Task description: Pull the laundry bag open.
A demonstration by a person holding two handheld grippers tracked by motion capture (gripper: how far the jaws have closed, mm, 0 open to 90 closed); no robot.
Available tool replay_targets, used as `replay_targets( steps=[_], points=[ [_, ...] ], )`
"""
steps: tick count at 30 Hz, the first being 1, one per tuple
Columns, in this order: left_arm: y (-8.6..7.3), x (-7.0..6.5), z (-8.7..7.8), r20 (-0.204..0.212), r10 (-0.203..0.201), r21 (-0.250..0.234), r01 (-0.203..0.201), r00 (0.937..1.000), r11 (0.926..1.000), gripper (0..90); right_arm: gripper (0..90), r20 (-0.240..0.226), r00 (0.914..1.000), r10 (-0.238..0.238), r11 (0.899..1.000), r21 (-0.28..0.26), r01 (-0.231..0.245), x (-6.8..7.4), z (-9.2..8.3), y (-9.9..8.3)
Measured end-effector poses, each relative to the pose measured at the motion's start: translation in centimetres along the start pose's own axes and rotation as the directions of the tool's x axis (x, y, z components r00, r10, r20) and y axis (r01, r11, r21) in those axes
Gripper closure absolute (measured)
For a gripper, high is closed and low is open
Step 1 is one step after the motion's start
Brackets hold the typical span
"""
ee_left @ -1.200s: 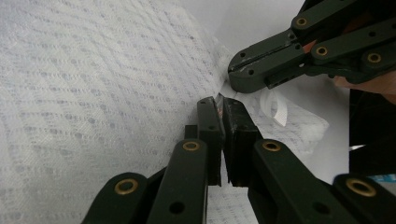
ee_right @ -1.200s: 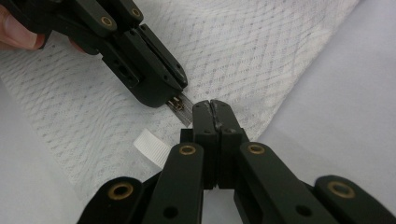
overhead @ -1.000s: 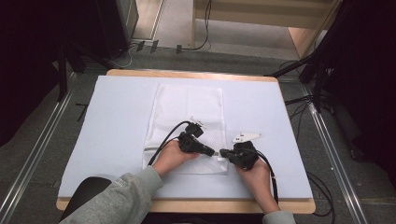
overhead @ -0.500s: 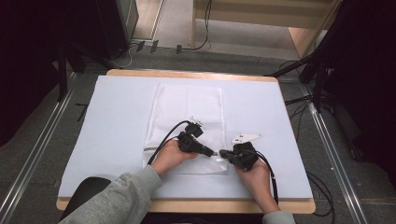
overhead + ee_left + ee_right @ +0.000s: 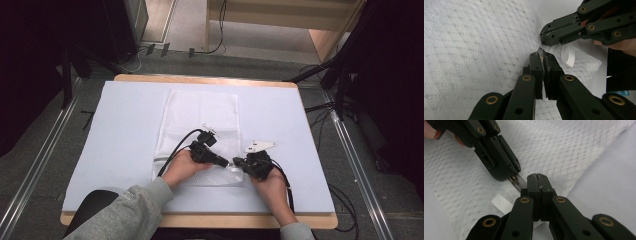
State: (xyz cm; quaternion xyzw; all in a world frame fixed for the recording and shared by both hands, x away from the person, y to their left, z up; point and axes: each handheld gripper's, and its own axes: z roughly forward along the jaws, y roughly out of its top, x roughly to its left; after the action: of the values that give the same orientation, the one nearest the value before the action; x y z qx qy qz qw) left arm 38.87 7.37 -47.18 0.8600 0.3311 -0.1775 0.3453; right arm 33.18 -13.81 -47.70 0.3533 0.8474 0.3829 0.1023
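Mesh bag (image 5: 200,125) lies flat on the white table cover (image 5: 125,140), in the middle, its near right corner between the two hands. Left gripper (image 5: 224,161) has its jaws pinched tight on the zip pull (image 5: 514,180) at that corner. Right gripper (image 5: 239,163), just beside it and nearly tip to tip, is clamped on the bag's edge, jaws fully together on the fabric. A white loop tab (image 5: 502,204) sticks out near them.

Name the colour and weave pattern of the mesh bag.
White mesh bag, diamond-patterned; clearest in the right gripper view.
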Motion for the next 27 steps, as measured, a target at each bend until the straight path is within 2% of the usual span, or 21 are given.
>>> replay_targets(
  steps=[3, 4, 9, 11, 12, 13, 14, 18, 27],
  points=[
    [0.0, 0.0, -0.1, -0.003, 0.003, 0.014, -0.003, 1.0, 0.9999, 88.4, 90.0, -0.005, 1.0, 0.002, 1.0, -0.003, -0.002, 0.0, 0.0, -0.1],
    [0.0, 0.0, -0.4, -0.018, 0.011, 0.02, -0.011, 0.9998, 0.9997, 88.4, 90.0, -0.005, 1.0, 0.003, 1.0, -0.007, -0.003, 0.0, 0.0, -0.1],
    [-0.3, 1.0, -1.8, 0.007, -0.026, 0.022, 0.026, 0.9996, 0.9994, 88.4, 90.0, -0.016, 0.9998, 0.013, 1.0, -0.015, -0.013, -0.1, 0.0, -0.3],
    [-0.4, 0.9, -2.0, 0.016, -0.022, 0.026, 0.022, 0.9996, 0.9994, 88.3, 90.0, -0.029, 0.9993, 0.024, 0.999, -0.02, -0.025, -0.3, 0.0, -0.3],
    [-0.5, 0.7, -2.1, -0.002, -0.004, 0.026, 0.004, 1.0, 0.9997, 88.3, 90.0, -0.031, 0.9992, 0.025, 0.999, -0.022, -0.025, -0.4, 0.0, -0.4],
    [-0.5, 0.7, -2.2, 0.004, 0.0, 0.035, 0.0, 1.0, 0.9994, 88.3, 90.0, -0.031, 0.9992, 0.025, 0.999, -0.021, -0.026, -0.4, 0.0, -0.4],
    [-0.6, 0.8, -2.4, -0.008, 0.008, 0.029, -0.007, 0.9999, 0.9995, 88.3, 90.0, -0.032, 0.9991, 0.027, 0.999, -0.02, -0.027, -0.4, 0.0, -0.3],
    [-1.0, 1.4, -3.6, 0.009, -0.019, 0.022, 0.019, 0.9998, 0.9996, 88.3, 90.0, -0.042, 0.9988, 0.027, 0.999, -0.023, -0.028, -0.5, 0.0, -0.4],
    [-2.0, 1.6, -5.0, 0.005, -0.027, 0.012, 0.026, 0.9996, 0.9996, 88.3, 90.0, -0.065, 0.9968, 0.047, 0.999, -0.021, -0.049, -0.8, 0.0, -0.4]
  ],
)
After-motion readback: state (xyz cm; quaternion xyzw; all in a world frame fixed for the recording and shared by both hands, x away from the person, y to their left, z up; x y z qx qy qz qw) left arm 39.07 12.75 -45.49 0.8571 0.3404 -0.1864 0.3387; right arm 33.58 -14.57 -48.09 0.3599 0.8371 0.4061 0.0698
